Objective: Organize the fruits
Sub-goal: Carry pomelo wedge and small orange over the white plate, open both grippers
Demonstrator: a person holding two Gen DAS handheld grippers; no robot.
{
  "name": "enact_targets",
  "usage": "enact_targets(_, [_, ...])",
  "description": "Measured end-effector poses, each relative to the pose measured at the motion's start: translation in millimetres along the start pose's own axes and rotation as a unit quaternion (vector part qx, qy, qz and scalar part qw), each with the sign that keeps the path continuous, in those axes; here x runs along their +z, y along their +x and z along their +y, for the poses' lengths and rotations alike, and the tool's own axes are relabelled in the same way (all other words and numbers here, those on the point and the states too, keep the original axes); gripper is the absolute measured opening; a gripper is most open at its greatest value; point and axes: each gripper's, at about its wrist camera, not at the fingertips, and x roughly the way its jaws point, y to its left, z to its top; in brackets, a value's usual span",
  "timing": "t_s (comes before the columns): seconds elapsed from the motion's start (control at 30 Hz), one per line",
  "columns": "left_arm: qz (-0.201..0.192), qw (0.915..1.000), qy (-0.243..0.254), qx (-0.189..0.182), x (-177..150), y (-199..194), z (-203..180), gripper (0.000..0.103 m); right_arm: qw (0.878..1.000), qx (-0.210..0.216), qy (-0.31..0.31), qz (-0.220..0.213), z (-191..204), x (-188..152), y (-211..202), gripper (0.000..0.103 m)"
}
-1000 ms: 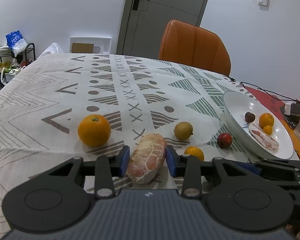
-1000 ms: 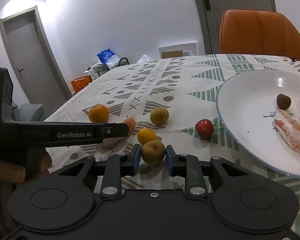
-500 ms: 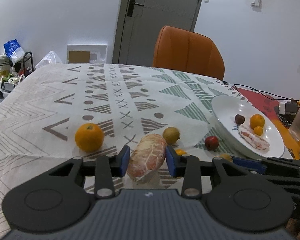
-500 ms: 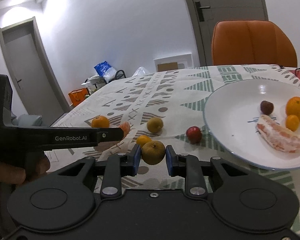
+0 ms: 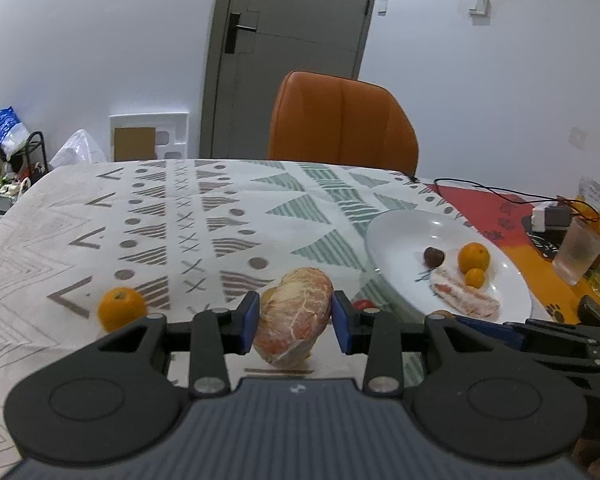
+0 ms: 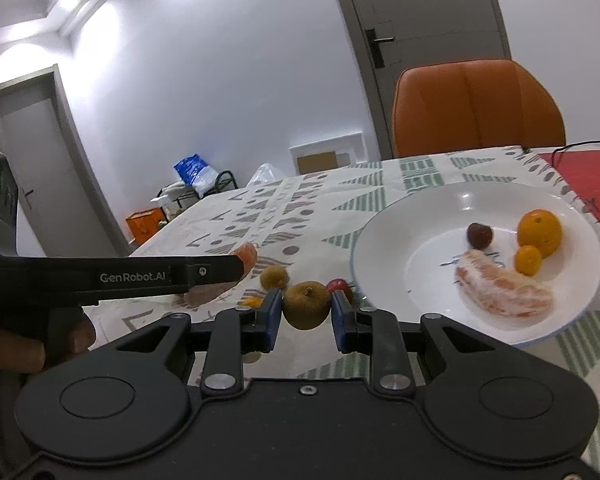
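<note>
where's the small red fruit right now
In the right wrist view the small red fruit lies on the tablecloth just left of the white plate, partly hidden behind the brown fruit in the right gripper.

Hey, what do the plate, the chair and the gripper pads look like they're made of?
Plate: glazed ceramic, probably; glossy white with a lamp glint and a thin blue rim.
Chair: orange leather or faux leather; smooth, with a stitched seam and soft sheen.
Pads: matte blue rubber or soft plastic, judging by their dull surface.
</note>
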Motion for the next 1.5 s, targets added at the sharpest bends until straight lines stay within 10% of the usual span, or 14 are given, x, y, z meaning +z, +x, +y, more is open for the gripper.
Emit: enact_targets(1.5, [-0.001,0.9985,0.042,-0.036,17.3,45.4,-83.3,0.037,0.995,-0.065,0.063,-0.033,-75.8,-7.5,-37.8,0.033])
